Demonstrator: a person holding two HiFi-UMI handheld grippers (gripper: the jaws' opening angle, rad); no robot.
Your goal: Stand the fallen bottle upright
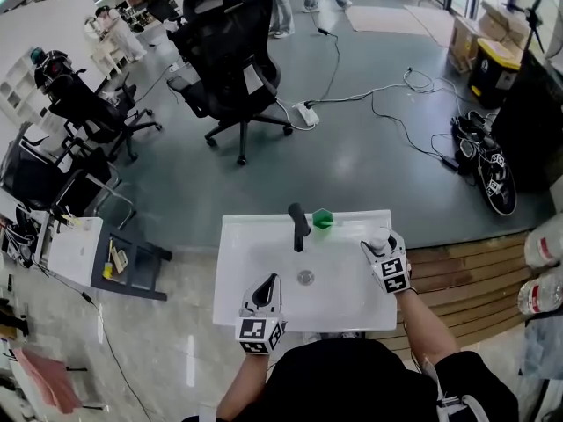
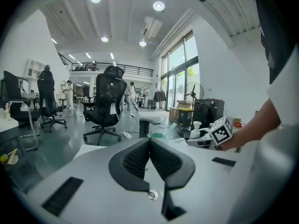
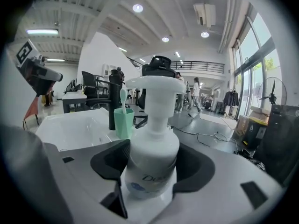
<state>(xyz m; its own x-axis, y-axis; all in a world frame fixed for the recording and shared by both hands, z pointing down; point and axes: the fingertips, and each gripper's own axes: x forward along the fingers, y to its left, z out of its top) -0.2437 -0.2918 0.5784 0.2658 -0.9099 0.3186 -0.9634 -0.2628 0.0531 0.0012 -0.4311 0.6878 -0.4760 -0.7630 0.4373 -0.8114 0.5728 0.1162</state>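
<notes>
The right gripper [image 1: 380,250] pinches the white pump bottle [image 3: 152,164] by its body, upright at the right rim of the sink [image 1: 237,236], near the green cup [image 1: 323,220]. The left gripper [image 2: 149,141], jaws pressed together on nothing, hovers at the front rim

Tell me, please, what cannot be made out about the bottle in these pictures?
- Base of the bottle: right gripper view, hidden behind the jaws, so contact with the sink is unclear.
- Label print: same view, blurred.
- Head view: bottle mostly covered by the right gripper.
</notes>
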